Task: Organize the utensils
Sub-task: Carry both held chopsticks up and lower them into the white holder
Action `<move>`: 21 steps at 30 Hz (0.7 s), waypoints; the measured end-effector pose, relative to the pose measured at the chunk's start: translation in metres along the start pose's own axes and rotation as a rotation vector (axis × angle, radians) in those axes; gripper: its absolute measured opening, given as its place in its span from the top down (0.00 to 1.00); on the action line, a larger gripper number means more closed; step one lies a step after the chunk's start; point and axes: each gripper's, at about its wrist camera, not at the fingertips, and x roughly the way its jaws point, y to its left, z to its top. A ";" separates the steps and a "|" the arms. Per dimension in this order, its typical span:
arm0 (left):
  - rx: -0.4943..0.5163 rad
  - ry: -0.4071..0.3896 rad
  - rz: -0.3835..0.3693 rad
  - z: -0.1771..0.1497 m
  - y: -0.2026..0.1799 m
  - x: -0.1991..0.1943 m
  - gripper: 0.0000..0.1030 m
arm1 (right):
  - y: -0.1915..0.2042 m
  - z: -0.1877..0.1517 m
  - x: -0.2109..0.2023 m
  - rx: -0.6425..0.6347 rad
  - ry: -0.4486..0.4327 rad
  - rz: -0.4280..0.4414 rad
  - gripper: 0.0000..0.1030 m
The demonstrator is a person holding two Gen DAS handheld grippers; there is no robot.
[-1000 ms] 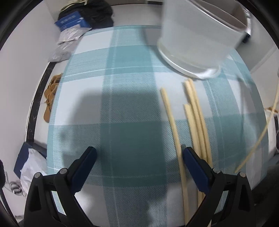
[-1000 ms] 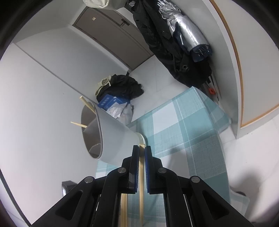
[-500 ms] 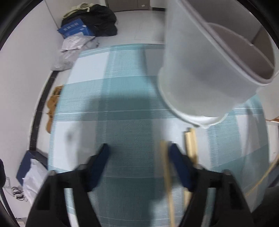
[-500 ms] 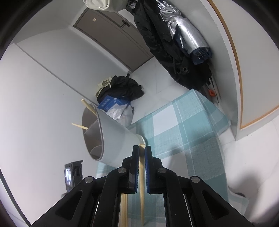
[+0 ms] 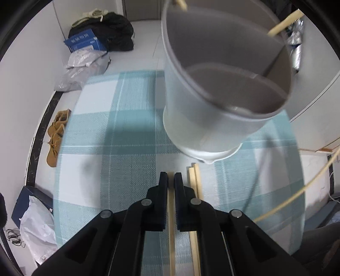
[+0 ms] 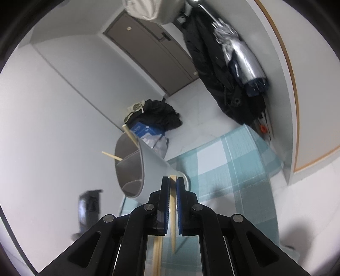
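My left gripper (image 5: 171, 177) is shut on a pale wooden chopstick (image 5: 171, 216) lying on the teal checked cloth (image 5: 131, 131). Two more chopsticks (image 5: 194, 180) lie just right of it. The grey divided utensil holder (image 5: 223, 89) stands right ahead, with two chopsticks (image 5: 283, 20) leaning out of it. My right gripper (image 6: 173, 180) is shut on another chopstick (image 6: 173, 210), held in the air, right of the holder (image 6: 138, 167). That chopstick also shows at the right in the left wrist view (image 5: 297, 191).
Brown shoes (image 5: 56, 138), a blue box (image 5: 84, 41), black bag and plastic bags lie on the floor left of the table. Coats and an umbrella (image 6: 244, 63) hang on the far wall beside a door (image 6: 153, 51).
My left gripper moved forward toward the holder and closed from wide open onto a chopstick on the cloth. My right gripper stayed shut on its chopstick and shifted slightly.
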 end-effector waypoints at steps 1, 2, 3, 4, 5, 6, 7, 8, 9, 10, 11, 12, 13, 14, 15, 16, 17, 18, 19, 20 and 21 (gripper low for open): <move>0.006 -0.032 -0.015 -0.002 0.000 -0.011 0.98 | 0.004 -0.002 -0.001 -0.026 -0.001 -0.007 0.95; 0.011 -0.063 -0.022 -0.003 -0.001 -0.021 0.98 | 0.007 -0.004 -0.001 -0.044 -0.002 -0.010 0.95; 0.008 -0.092 -0.027 -0.002 0.001 -0.028 0.98 | 0.011 -0.006 -0.002 -0.061 -0.003 -0.008 0.95; 0.003 -0.143 -0.048 -0.004 0.004 -0.042 0.98 | 0.014 -0.008 -0.004 -0.075 -0.004 -0.002 0.95; 0.001 -0.170 -0.055 -0.005 0.002 -0.051 0.98 | 0.017 -0.010 -0.005 -0.088 -0.006 0.002 0.95; -0.004 -0.206 -0.056 -0.006 0.002 -0.062 0.98 | 0.020 -0.011 -0.007 -0.103 -0.012 0.004 0.95; -0.009 -0.238 -0.066 -0.006 0.004 -0.070 0.98 | 0.024 -0.013 -0.009 -0.119 -0.018 0.013 0.95; -0.013 -0.267 -0.081 -0.009 0.003 -0.080 0.98 | 0.028 -0.014 -0.011 -0.134 -0.025 0.021 0.95; -0.014 -0.303 -0.091 -0.011 0.003 -0.091 0.98 | 0.033 -0.015 -0.012 -0.148 -0.031 0.027 0.95; -0.013 -0.326 -0.090 -0.012 0.002 -0.099 0.98 | 0.039 -0.016 -0.013 -0.169 -0.035 0.036 0.95; -0.015 -0.347 -0.100 -0.012 0.001 -0.106 0.98 | 0.046 -0.017 -0.014 -0.196 -0.043 0.036 0.95; -0.014 -0.359 -0.116 -0.012 -0.001 -0.108 0.98 | 0.053 -0.018 -0.016 -0.223 -0.054 0.031 0.95; -0.012 -0.371 -0.120 -0.012 -0.001 -0.111 0.98 | 0.059 -0.019 -0.017 -0.251 -0.059 0.035 0.95; -0.010 -0.383 -0.118 -0.012 -0.004 -0.114 0.98 | 0.065 -0.021 -0.018 -0.277 -0.062 0.041 0.95; -0.003 -0.390 -0.122 -0.013 -0.006 -0.116 0.98 | 0.073 -0.024 -0.020 -0.309 -0.072 0.038 0.95; 0.003 -0.397 -0.123 -0.015 -0.006 -0.116 0.98 | 0.081 -0.028 -0.022 -0.341 -0.079 0.037 0.95; 0.006 -0.404 -0.122 -0.015 -0.005 -0.117 0.98 | 0.088 -0.032 -0.023 -0.368 -0.083 0.037 0.95; 0.010 -0.405 -0.123 -0.016 -0.003 -0.118 0.98 | 0.092 -0.035 -0.023 -0.381 -0.086 0.033 0.95; 0.011 -0.406 -0.122 -0.016 -0.002 -0.120 0.98 | 0.097 -0.039 -0.022 -0.396 -0.084 0.023 0.95; 0.009 -0.409 -0.123 -0.018 -0.001 -0.122 0.98 | 0.099 -0.041 -0.020 -0.403 -0.079 0.018 0.95; 0.009 -0.410 -0.127 -0.021 -0.002 -0.126 0.98 | 0.102 -0.044 -0.019 -0.406 -0.075 0.013 0.95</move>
